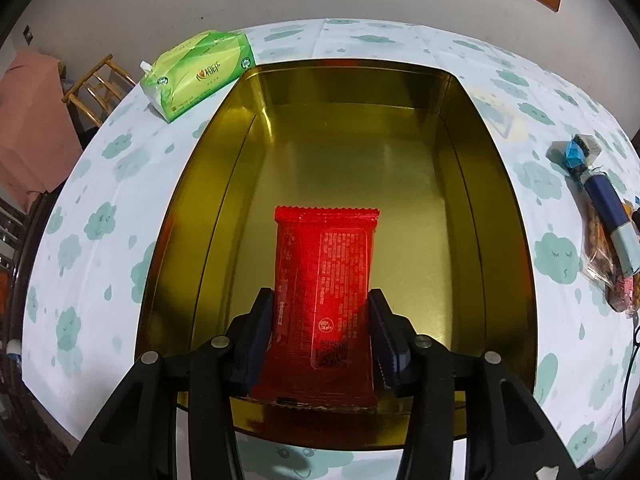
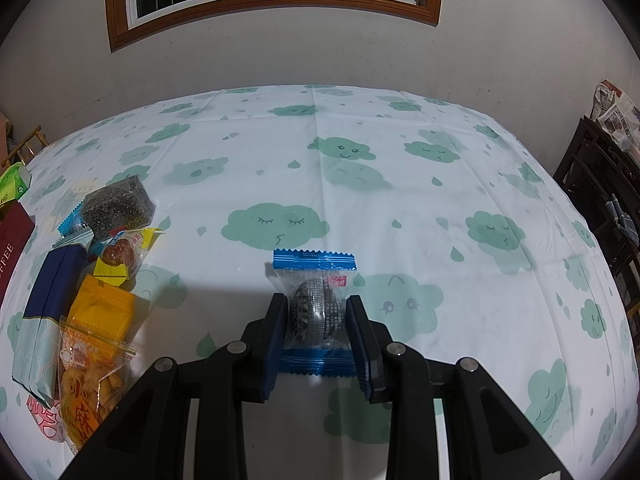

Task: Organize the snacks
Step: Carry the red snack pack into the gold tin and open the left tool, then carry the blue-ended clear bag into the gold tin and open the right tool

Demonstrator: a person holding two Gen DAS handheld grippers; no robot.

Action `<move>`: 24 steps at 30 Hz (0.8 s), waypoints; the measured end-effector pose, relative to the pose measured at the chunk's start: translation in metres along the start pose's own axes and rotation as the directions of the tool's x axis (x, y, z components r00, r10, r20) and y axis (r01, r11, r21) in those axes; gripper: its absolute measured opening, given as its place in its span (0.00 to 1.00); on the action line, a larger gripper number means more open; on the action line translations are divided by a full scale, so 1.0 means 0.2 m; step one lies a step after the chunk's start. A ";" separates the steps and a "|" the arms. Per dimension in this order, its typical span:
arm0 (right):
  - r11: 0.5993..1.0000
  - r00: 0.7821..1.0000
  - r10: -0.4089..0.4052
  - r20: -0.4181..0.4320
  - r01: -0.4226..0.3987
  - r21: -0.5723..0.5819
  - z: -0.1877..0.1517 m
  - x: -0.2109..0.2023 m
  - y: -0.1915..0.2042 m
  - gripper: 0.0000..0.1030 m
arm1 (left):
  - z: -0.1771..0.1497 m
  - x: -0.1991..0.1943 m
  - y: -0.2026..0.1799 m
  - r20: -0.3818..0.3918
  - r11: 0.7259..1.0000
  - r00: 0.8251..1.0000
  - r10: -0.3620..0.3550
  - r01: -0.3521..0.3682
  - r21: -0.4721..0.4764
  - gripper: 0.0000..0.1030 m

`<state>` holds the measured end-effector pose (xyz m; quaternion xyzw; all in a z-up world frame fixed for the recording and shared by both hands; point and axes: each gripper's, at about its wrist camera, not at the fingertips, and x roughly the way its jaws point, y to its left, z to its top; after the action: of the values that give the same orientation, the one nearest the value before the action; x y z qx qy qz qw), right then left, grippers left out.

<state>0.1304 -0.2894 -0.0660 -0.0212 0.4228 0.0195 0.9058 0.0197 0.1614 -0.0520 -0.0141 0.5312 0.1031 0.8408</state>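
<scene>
My left tongs [image 1: 322,320] are clamped on the red snack packet [image 1: 324,280] by its long edges, print side up, so it hangs flat over the near end of the gold tin [image 1: 500,200]; I judge this grip lets it drop lengthwise onto the bare floor of the tin. My right tongs [image 2: 316,326] pinch the blue-ended clear packet [image 2: 314,308] across its bulging middle, where the dark round sweet sits, just above the cloud-print cloth of the bench [image 2: 400,200]. Left of it, near, lies the waiting heap: an orange pouch [image 2: 102,308], a navy bag [image 2: 52,292], a yellow-wrapped sweet [image 2: 120,256] and, farther, a dark seed block [image 2: 118,204]. Far left beyond the tin sits a green tissue pack [image 1: 200,72], presumably no part of the sorting.
</scene>
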 end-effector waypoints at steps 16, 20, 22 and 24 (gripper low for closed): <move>0.998 1.000 -0.004 -0.004 0.004 0.055 0.03 -0.05 -0.07 0.24 | 0.06 -0.11 0.00 0.072 1.000 0.997 0.022 -0.020 -0.017 0.66; 0.998 1.000 -0.007 0.015 0.006 0.056 0.06 -0.14 -0.07 0.24 | 0.07 -0.15 0.01 0.099 0.999 0.995 0.012 -0.008 -0.037 0.71; 0.999 1.000 0.005 0.028 -0.006 0.049 0.08 -0.21 -0.05 0.24 | 0.07 -0.18 0.02 0.119 0.999 0.993 0.007 -0.002 -0.044 0.74; 0.999 0.999 0.016 0.043 -0.018 0.037 0.12 -0.26 0.03 0.24 | 0.07 -0.22 0.03 0.141 0.999 0.990 0.010 -0.003 -0.049 0.75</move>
<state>0.1149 -0.2829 -0.0103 -0.0004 0.4037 0.0198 0.9147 0.0134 0.1623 -0.0067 -0.0258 0.4678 0.1194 0.8754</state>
